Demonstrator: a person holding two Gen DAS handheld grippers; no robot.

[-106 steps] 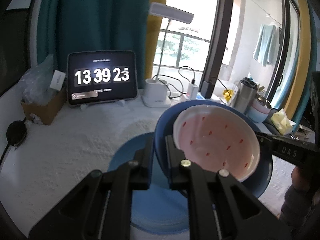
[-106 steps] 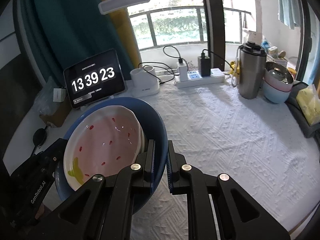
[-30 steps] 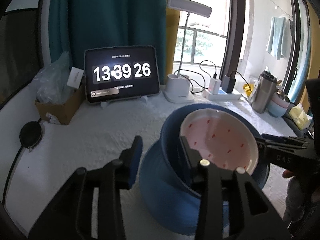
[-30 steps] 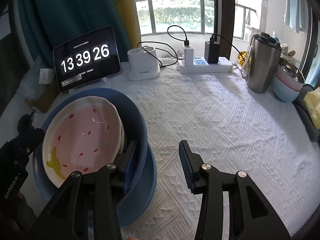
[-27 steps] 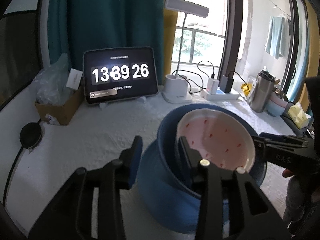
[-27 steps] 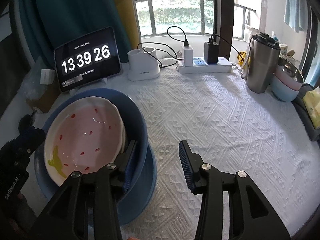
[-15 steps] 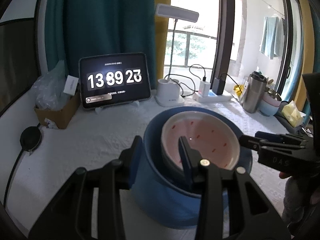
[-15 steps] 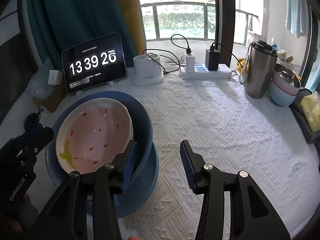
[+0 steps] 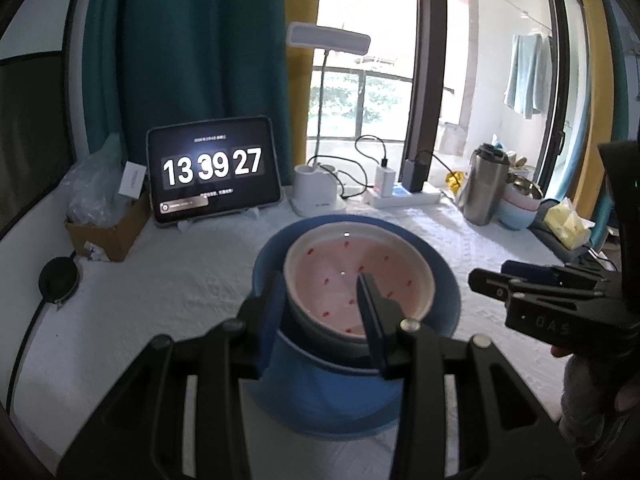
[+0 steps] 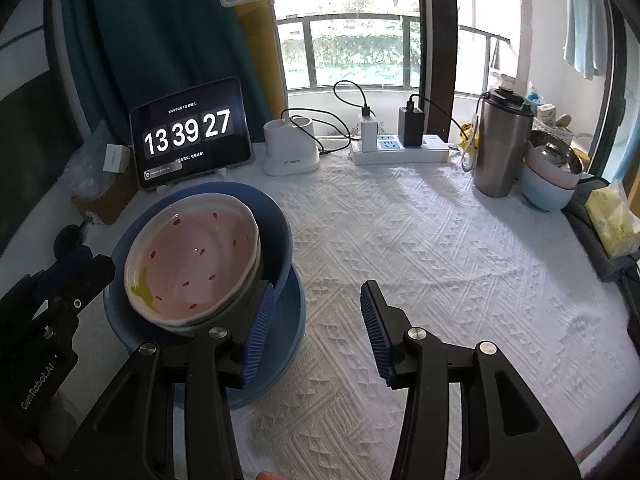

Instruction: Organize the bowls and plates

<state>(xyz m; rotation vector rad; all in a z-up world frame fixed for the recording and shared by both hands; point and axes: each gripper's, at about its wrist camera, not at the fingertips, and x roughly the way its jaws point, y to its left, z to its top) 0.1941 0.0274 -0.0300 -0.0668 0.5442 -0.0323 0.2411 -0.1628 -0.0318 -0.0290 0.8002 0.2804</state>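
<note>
Trouble, if it comes, looks likeliest at the stack's near edge. From the left wrist view, the left gripper (image 9: 320,300) has its fingers apart and straddling the near rims: one sits outside the blue bowl (image 9: 444,280), the other hangs over the pink bowl (image 9: 360,276), and I cannot tell whether either pad touches. Drawing back carelessly could hook a rim and drag or tip the nested bowls. The pink bowl sits inside the blue bowl, which rests on a blue plate (image 9: 320,412) on the white cloth-covered surface (image 9: 160,280). The pink bowl holds nothing but its painted red flecks. The right gripper (image 9: 516,280) hovers just off the stack's far side.

From the right wrist view, the right gripper (image 10: 318,316) also has its fingers spread, with nothing between them; one finger (image 10: 260,328) sits close against the blue bowl's (image 10: 280,224) wall, so a sideways nudge could shove the stack across the cloth. Here the pink bowl (image 10: 192,252) looks tilted within the blue one, and a white rim below it suggests another bowl nested underneath. Far right, by a steel tumbler (image 10: 500,148), stands a second stack of bowls (image 10: 548,180), a metal one on top.
</note>
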